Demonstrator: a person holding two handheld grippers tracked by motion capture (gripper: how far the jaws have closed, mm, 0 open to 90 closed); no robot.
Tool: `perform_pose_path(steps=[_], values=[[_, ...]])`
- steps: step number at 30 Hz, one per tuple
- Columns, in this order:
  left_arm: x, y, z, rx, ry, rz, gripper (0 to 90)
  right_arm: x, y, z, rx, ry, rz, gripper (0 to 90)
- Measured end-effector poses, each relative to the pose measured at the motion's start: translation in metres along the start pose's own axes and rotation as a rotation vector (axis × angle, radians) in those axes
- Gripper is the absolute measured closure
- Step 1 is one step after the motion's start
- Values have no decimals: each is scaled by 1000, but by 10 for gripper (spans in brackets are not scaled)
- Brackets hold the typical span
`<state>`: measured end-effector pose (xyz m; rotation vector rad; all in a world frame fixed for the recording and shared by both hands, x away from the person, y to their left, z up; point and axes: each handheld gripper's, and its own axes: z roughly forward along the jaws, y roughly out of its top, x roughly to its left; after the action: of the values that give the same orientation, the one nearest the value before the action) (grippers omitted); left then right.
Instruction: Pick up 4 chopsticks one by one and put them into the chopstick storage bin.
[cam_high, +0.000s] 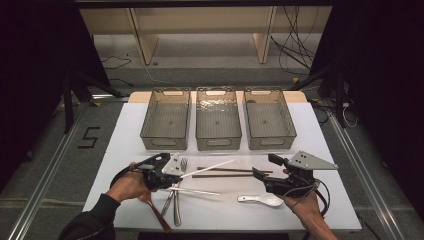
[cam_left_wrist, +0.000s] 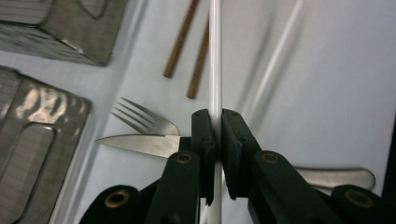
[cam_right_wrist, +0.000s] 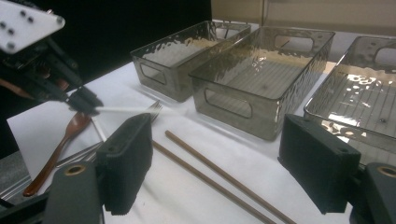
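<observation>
My left gripper (cam_high: 179, 176) (cam_left_wrist: 218, 126) is shut on a white chopstick (cam_high: 210, 167) (cam_left_wrist: 215, 60), which it holds lifted above the white table and pointing right. The right gripper view has that gripper (cam_right_wrist: 81, 105) at its left, with the chopstick (cam_right_wrist: 130, 110) sticking out of it. A second white chopstick (cam_high: 197, 191) lies on the table below it. Two brown chopsticks (cam_high: 230, 172) (cam_left_wrist: 184, 46) (cam_right_wrist: 210, 172) lie side by side in the middle. My right gripper (cam_high: 266, 166) (cam_right_wrist: 224, 163) is open, with nothing between its jaws, just right of the brown pair.
Three clear bins (cam_high: 166, 120) (cam_high: 218, 120) (cam_high: 270, 120) stand in a row at the back. A fork (cam_left_wrist: 144, 119), a knife (cam_left_wrist: 135, 143) and a wooden spoon (cam_high: 155, 212) (cam_right_wrist: 60, 144) lie by the left hand. A white ceramic spoon (cam_high: 261, 200) lies front right.
</observation>
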<state>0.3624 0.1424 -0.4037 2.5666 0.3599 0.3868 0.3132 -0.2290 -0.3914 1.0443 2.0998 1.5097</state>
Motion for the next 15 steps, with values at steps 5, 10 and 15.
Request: perform_pose_path(steps=[5,10,15], values=[[15,1,-4,-38,48,-107,838,0,0,0,1,2,2,268],[29,0,-6,-51,79,-176,838,0,0,0,0,3,2,268],[40,-2,-8,-61,106,-236,838,0,0,0,1,3,3,268]])
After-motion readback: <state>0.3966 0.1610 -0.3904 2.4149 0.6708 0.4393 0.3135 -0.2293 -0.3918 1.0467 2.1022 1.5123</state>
